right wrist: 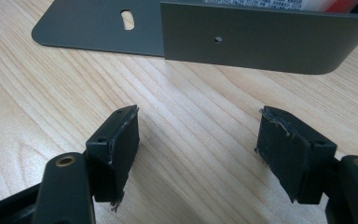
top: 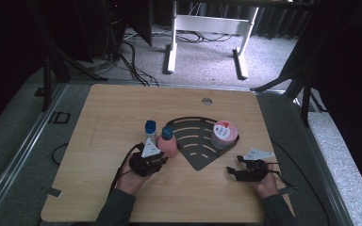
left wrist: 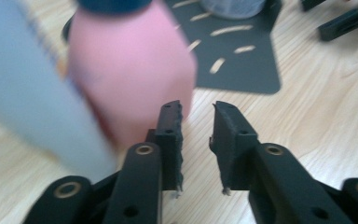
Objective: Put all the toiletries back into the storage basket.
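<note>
A person seated at a wooden surface (top: 99, 122) worked two tools among toiletry containers: the left hand-held gripper (top: 156, 159) sat just beside a pink bottle (top: 168, 145) with a dark blue cap, which stood upright at the near left edge of a dark slotted fan-shaped tray (top: 195, 141), its long axis vertical. Seen from the left gripper view, the pink bottle (left wrist: 130, 70) lay ahead and to the left of the jaws rather than between them, one jaw close against its lower side, and the jaws stood narrow with nothing but bare wood in the gap. A pale bottle with a blue cap (top: 150, 131) stood upright just behind and left of the pink one, near enough to crowd any approach. The right hand-held gripper (top: 234, 172) rested well apart on the near right of the surface, jaws spread wide and empty, facing the raised wall of the tray (right wrist: 261, 39). A round tub with a pink and white lid (top: 224, 134) sat on the tray's far right corner. The left hand was plainly the nearer to the pink bottle, and by this reading the grasp would call for shifting the jaws leftward and opening them to straddle the bottle's body
</note>
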{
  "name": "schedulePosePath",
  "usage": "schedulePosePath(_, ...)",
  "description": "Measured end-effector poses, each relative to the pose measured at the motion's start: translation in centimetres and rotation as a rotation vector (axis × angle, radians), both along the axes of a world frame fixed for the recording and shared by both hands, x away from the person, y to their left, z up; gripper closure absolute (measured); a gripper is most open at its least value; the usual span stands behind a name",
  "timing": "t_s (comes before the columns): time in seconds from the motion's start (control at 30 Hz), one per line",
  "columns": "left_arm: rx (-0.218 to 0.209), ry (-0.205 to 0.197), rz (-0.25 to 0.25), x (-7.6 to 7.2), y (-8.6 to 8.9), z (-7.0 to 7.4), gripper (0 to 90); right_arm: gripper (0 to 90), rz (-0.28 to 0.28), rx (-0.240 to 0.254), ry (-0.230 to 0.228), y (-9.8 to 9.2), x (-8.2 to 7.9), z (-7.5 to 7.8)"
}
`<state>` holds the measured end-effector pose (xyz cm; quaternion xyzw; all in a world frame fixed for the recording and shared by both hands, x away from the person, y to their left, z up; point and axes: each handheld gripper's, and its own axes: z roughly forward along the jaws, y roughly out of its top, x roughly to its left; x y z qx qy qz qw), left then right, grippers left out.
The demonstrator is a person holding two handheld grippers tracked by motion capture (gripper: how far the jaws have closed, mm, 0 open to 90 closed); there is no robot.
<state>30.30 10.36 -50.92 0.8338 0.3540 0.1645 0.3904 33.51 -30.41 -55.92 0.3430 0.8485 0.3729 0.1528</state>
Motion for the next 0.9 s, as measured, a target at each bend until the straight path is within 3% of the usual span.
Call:
schedulePosePath(0.17,0.096,-0.014,0.074,0.4,0.5,-1.0,81.7,29.1,0.006,0.000,0.000,0.0,0.0,0.0)
schedulePosePath(0.33,0.153,-0.010,0.107,0.8,0.7,-1.6,83.7,29.1,0.017,-0.001,0.001,-0.1,0.1,0.0)
schedulePosePath(0.67,0.131,-0.001,0.147,1.7,1.6,-2.1,85.2,28.9,0.021,-0.002,0.001,-0.2,0.2,0.0)
schedulePosePath(0.9,0.150,-0.003,0.160,2.5,1.6,-2.3,85.2,28.9,0.021,-0.001,0.001,-0.2,0.2,0.0)
